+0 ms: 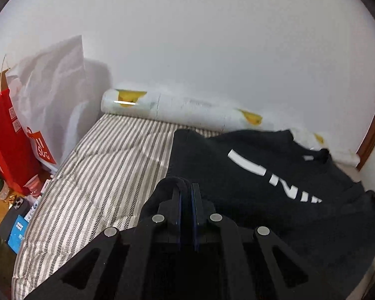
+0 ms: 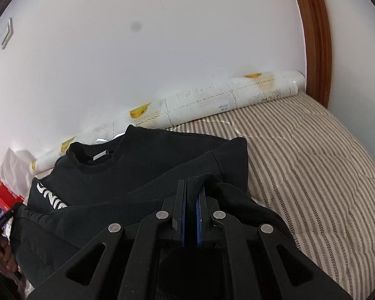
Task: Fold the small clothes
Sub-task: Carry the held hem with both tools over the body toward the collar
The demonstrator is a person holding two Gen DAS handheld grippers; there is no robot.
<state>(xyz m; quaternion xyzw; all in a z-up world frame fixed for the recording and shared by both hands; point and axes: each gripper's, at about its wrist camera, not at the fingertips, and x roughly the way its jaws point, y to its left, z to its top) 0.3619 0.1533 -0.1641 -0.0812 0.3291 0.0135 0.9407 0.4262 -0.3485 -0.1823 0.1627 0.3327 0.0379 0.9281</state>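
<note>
A black sweatshirt [image 1: 250, 187] with white lettering lies on the striped bed, its collar toward the wall. My left gripper [image 1: 186, 187] is shut on a fold of its black cloth at the garment's left edge. In the right wrist view the same sweatshirt [image 2: 137, 170] shows its round neckline and a sleeve folded across the body. My right gripper [image 2: 191, 187] is shut on a bunched edge of the cloth at the garment's right side. Both held edges are lifted slightly over the lower body of the sweatshirt.
The striped mattress [image 1: 100, 175] runs to a white wall. A rolled white sheet with yellow prints [image 2: 225, 102] lies along the wall. Red and white shopping bags [image 1: 25, 130] stand left of the bed. A wooden frame [image 2: 315, 37] rises at the right. A hand [image 2: 5, 255] shows far left.
</note>
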